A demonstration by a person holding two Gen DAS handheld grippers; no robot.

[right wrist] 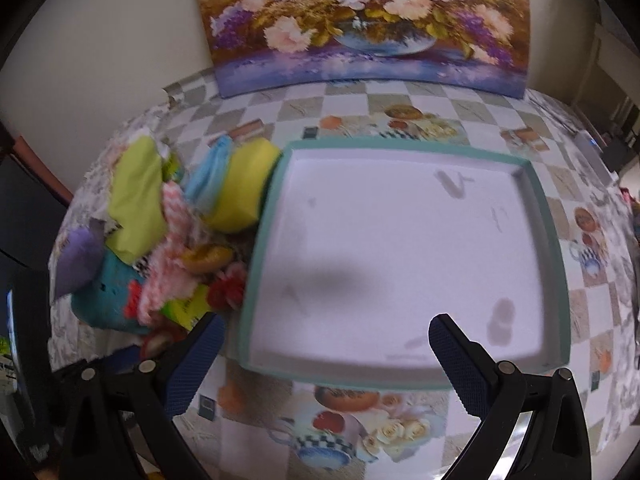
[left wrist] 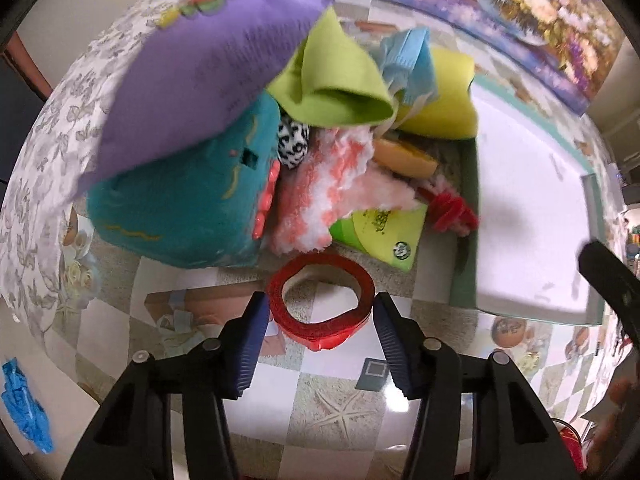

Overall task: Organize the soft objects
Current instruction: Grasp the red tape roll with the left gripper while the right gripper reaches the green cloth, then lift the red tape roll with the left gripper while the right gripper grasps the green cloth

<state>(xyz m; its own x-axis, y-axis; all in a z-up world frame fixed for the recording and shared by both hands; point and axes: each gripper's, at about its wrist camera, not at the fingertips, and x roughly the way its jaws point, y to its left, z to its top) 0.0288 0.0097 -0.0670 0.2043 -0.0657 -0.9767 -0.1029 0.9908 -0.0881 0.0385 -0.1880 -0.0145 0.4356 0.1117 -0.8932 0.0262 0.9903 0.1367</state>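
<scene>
A red soft ring lies on the checked tablecloth in front of a heap of soft things. My left gripper points down over it, and its blue pads press on the ring's two sides. The heap holds a teal plush, a purple cloth, a green cloth, a pink-white fluffy piece and a yellow sponge. To the right of the heap lies a white tray with a teal rim. My right gripper stands open above the tray's near edge, with nothing between its fingers.
A flower painting leans against the wall behind the tray. A crumpled blue piece lies near the table's left edge. A dark shape reaches in at the right of the left wrist view. The heap touches the tray's left wall.
</scene>
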